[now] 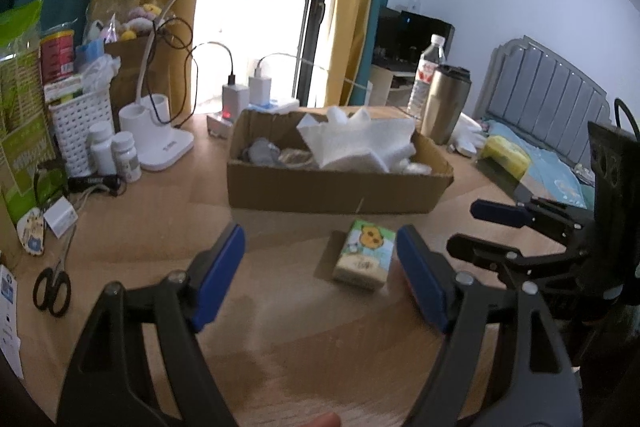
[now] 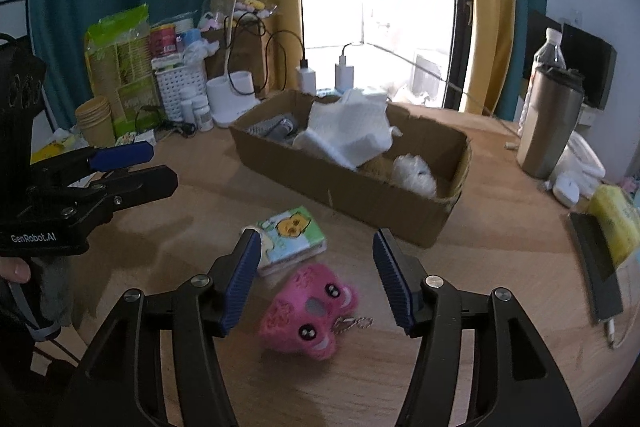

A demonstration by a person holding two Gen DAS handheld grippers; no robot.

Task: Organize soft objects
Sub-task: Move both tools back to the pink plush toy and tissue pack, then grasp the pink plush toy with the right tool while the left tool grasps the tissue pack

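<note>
- left gripper (image 1: pixel 320 267) open, empty, tissue pack (image 1: pixel 365 254) just beyond
- right gripper (image 2: pixel 316 279) open over pink plush (image 2: pixel 308 311) on desk (image 2: pixel 480 267)
- cardboard box (image 2: pixel 360 187) far side

White desk lamp (image 2: pixel 240 27) stands at the back of my wooden table (image 1: pixel 160 227), two chargers (image 2: pixel 324 77) plugged in just beside its base. Steel tumbler (image 2: pixel 550 123) and water bottle (image 2: pixel 552 51) sit on the right. Black scissors (image 1: pixel 52 291) lie on the left edge, pill bottles (image 1: pixel 114 155) near a white basket (image 1: pixel 82 131).
</note>
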